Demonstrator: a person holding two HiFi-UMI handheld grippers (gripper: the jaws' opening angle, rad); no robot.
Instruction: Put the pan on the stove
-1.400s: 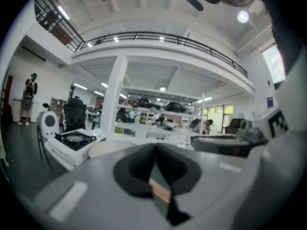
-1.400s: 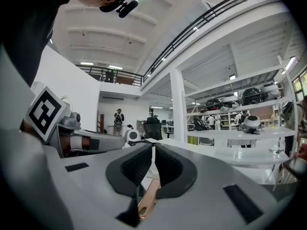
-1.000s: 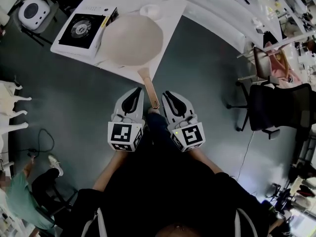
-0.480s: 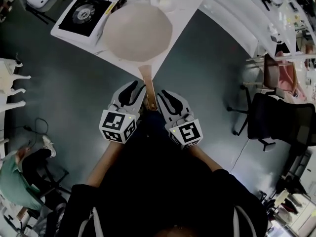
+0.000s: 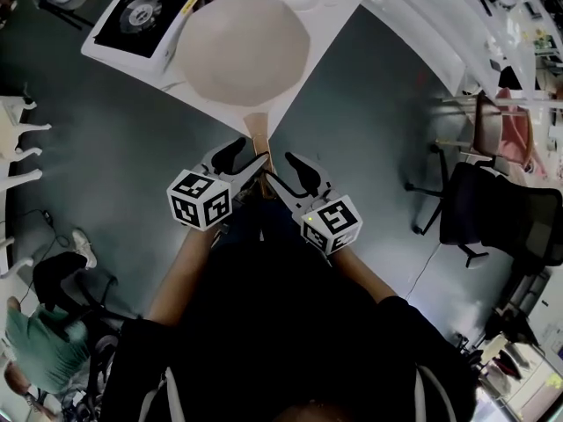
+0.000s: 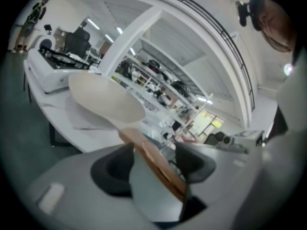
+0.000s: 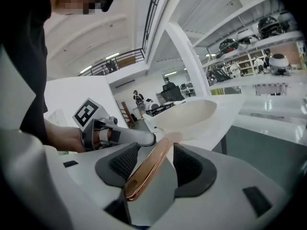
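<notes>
White table (image 5: 337,11) bears pan (image 5: 242,51); left gripper (image 5: 243,158) and right gripper (image 5: 283,170) fingers (image 7: 192,169) opening around handle (image 5: 259,137).

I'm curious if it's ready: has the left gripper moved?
Yes. The left gripper slid right to the pan handle, now between its opening jaws.

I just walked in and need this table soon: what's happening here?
A person works a claw in each hand at the handle of the pan. The left claw and right claw are opening, with the handle between each pair of jaws, ungripped. The pan sits on the table beside the stove, not on it.
</notes>
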